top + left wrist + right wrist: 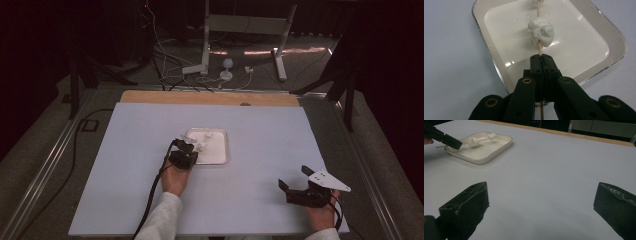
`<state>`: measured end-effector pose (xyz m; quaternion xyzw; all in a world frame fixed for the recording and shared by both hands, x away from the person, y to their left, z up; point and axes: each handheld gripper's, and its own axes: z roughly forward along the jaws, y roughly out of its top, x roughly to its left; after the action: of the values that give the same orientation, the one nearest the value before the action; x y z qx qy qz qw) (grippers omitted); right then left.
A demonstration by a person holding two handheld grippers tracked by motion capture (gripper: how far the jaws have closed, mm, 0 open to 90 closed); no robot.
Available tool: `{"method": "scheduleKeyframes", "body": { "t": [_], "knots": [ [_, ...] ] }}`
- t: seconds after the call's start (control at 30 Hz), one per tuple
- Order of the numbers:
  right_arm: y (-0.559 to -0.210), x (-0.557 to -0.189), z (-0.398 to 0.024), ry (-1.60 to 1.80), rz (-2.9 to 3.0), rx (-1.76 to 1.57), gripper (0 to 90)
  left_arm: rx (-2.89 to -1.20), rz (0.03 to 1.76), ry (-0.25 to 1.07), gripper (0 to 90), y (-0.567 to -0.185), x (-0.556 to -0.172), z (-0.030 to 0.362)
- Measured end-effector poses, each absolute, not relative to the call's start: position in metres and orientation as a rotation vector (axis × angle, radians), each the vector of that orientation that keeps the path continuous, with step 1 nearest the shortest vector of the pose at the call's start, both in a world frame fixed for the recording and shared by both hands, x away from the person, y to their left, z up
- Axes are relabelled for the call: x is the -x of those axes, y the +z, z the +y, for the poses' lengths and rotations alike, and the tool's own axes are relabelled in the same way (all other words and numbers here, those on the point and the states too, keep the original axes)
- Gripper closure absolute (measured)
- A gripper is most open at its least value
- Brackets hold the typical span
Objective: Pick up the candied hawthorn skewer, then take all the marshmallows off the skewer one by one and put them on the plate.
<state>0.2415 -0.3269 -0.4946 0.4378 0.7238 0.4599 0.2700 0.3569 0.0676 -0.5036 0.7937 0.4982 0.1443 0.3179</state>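
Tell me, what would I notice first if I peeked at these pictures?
Probably the wooden skewer with white marshmallow-like lumps on it, over the white tray in the middle of the pale table. The left gripper pinches the skewer's near end. The right gripper waits open near the table's front right corner.

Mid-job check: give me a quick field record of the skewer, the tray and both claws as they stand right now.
left claw: shut on the skewer
skewer: thin wooden stick reaching out over the tray, with white lumps threaded on it
white lumps: one just beyond the left claw's tips, another farther along
tray: white, shallow, rounded corners, on the pale tabletop
right claw: open, nothing between the jaws, near the table's right front, apart from the tray
contact with tray floor: cannot tell
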Motion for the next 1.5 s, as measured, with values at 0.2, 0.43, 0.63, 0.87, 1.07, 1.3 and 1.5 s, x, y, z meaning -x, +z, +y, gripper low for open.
{"method": "scheduleKeyframes", "body": {
  "t": [0.2,0.43,0.63,0.87,1.07,1.3,1.5],
  "knots": [
    [-0.495,-0.241,-0.328,1.241,1.948,-1.185,0.1,-2.05,1.304,0.372,89.9,-0.497,-0.353,0.072],
    [-0.495,-0.241,-0.327,1.235,1.95,-1.18,0.1,-2.016,1.291,0.368,89.9,-0.491,-0.347,0.079],
    [-0.495,-0.241,-0.327,1.235,1.95,-1.184,0.1,-1.982,1.272,0.369,89.9,-0.485,-0.337,0.088],
    [-0.492,-0.241,-0.324,1.281,1.925,-1.194,0.2,-1.943,1.239,0.366,89.9,-0.481,-0.319,0.101],
    [-0.482,-0.243,-0.317,1.313,1.911,-1.139,0.2,-1.937,1.216,0.375,89.8,-0.477,-0.307,0.114],
    [-0.457,-0.26,-0.291,1.35,1.909,-1.033,0.2,-1.905,1.202,0.326,89.8,-0.48,-0.297,0.119],
    [-0.446,-0.275,-0.264,1.37,1.939,-0.968,0.2,-1.898,1.172,0.329,89.8,-0.474,-0.292,0.121]
  ]
}}
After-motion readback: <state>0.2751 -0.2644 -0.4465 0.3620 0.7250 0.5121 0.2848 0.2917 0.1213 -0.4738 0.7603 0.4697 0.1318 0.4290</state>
